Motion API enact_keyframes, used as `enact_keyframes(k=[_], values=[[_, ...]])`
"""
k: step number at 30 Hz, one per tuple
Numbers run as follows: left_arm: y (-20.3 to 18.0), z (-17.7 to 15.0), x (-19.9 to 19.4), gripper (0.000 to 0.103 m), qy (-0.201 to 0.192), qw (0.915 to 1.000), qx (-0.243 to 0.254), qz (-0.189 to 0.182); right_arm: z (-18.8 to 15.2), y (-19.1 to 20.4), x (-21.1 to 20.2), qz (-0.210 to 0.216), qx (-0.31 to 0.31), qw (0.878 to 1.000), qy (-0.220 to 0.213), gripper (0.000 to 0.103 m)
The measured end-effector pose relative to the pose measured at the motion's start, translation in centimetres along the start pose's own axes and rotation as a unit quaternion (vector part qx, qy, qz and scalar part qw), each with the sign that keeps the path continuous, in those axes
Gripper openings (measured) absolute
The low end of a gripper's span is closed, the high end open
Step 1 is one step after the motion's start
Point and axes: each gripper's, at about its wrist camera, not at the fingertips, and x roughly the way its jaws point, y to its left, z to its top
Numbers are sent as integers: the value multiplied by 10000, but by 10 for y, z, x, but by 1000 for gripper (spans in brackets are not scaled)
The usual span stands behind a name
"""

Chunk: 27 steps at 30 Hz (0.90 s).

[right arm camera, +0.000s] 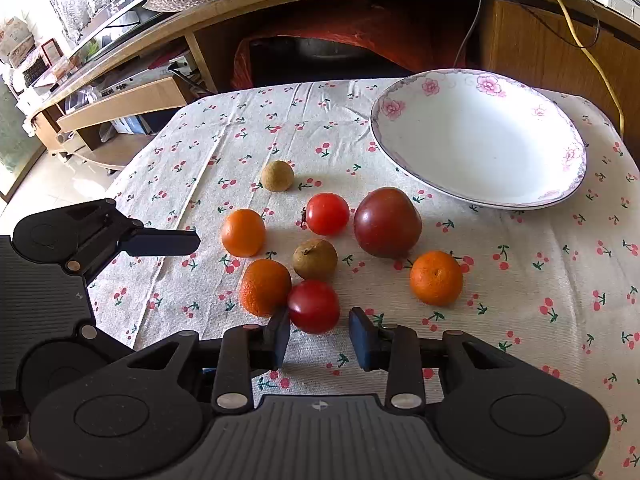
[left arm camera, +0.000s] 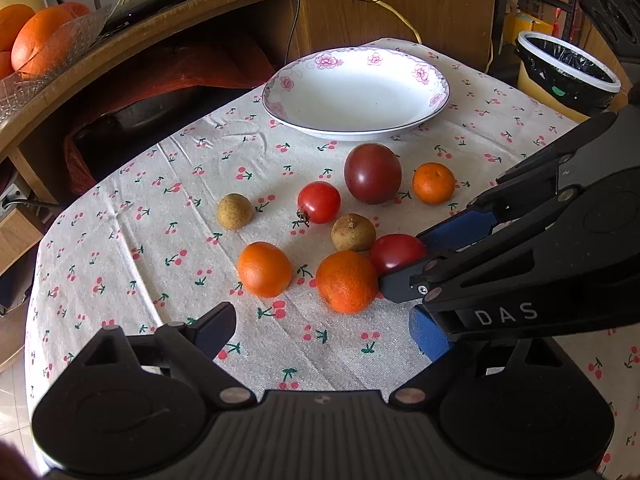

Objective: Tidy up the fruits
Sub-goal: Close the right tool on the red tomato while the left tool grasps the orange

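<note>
Right gripper (right arm camera: 318, 338): jaws apart, straddling the near red tomato (right arm camera: 314, 306), not clamped yet
Left gripper (left arm camera: 324, 330): wide open, holding nothing, hovering low over the cloth
Left view only: black-lined bin (left arm camera: 568, 74) past the table's far corner
Right view only: sunlit shelving at far left
Fruit: smooth tomatoes, pebbly oranges, rough brown longans, all loose on the cherry-print tablecloth (right arm camera: 520, 280)
Plate (right arm camera: 478, 138): glossy white, pink flower rim, behind the fruit
</note>
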Motion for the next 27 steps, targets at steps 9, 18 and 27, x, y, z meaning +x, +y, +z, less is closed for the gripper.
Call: enact_keyframes(k=[9,18,27], values=[[-4,-2,2,101,38,9999,109,15,-2,0,0,26,89,9999,-72,33],[-5,-1,-2,96,-73,9998,185,-63,-3,9,-3,-341,-313,9989,0,23],[-1,-1,2,79,-51,9998,-23,-192,-6,-6,-29,-319,-42,9993,-200,23]])
